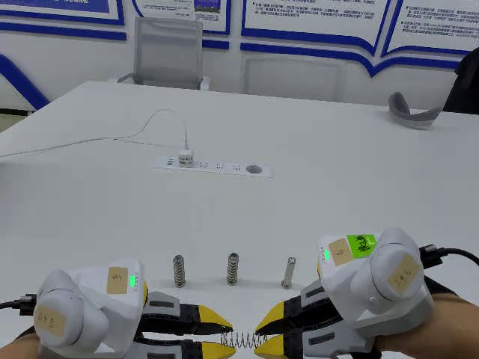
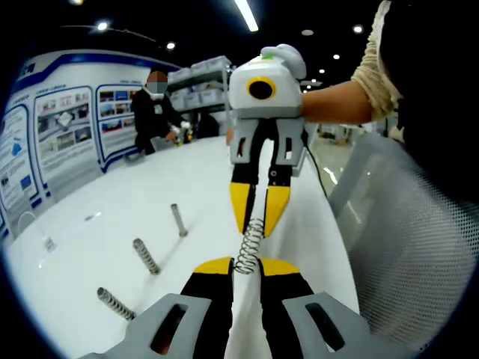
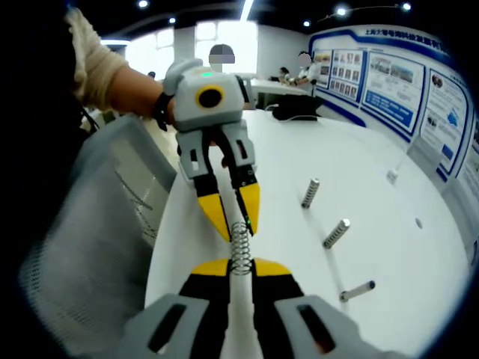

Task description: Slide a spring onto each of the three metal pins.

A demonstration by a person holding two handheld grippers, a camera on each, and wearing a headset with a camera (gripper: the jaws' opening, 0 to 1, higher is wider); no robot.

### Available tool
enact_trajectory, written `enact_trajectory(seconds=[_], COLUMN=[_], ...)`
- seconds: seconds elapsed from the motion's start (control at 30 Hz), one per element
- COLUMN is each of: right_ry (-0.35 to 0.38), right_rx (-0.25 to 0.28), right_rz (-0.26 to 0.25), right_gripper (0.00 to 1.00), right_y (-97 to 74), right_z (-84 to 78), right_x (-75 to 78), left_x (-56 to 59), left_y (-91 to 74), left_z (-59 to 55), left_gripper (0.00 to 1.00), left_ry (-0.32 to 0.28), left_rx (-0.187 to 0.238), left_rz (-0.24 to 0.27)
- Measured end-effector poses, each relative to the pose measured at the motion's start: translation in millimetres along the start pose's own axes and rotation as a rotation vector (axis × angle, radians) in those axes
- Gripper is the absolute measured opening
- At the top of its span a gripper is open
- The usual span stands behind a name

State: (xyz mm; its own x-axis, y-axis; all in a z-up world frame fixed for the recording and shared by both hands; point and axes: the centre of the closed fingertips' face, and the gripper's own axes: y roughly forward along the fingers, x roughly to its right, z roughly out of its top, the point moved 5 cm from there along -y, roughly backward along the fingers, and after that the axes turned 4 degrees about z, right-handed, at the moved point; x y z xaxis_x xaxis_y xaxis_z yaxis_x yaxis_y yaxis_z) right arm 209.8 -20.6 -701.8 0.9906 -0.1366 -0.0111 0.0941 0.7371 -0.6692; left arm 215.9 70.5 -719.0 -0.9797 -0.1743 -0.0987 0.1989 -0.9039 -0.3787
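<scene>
One spring (image 1: 243, 341) sits at six o'clock, nearest me, horizontal, with my left gripper (image 1: 227, 338) and right gripper (image 1: 260, 336) each clamped on an end. If one end slips while it is strained, I reckon it flicks off the table (image 1: 359, 194). At one o'clock stands the bare pin (image 1: 289, 272). The only holders here are the sleeved pins, at eleven (image 1: 179, 271) and twelve (image 1: 233, 268), each carrying a spring.

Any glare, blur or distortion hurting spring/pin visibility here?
Head view: even light, sharp; spring and bare pin read clearly. Left gripper view: strong fisheye curve, no glare on spring. Right gripper view: backlit area blown out, near chair mesh soft.
</scene>
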Motion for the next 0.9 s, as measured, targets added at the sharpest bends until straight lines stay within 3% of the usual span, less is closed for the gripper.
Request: enact_trajectory(seconds=[0.27,0.5,0.9], right_ry=[-0.008,-0.015,-0.036], right_rx=[0.012,0.021,0.048], right_rz=[0.004,-0.006,-0.015], right_gripper=[0.12,0.12,0.12], right_y=[-5.0,-8.9,-8.4], right_z=[9.3,15.5,33.3], right_x=[-0.8,1.3,0.1], left_x=[-0.3,-2.3,-1.5], left_y=[1.3,1.3,3.9], left_z=[-0.1,2.5,3.1], left_gripper=[0.11,0.11,0.1], left_ry=[0.025,0.009,-0.002], left_rx=[-0.001,0.024,0.028], left_rz=[-0.001,0.009,0.006])
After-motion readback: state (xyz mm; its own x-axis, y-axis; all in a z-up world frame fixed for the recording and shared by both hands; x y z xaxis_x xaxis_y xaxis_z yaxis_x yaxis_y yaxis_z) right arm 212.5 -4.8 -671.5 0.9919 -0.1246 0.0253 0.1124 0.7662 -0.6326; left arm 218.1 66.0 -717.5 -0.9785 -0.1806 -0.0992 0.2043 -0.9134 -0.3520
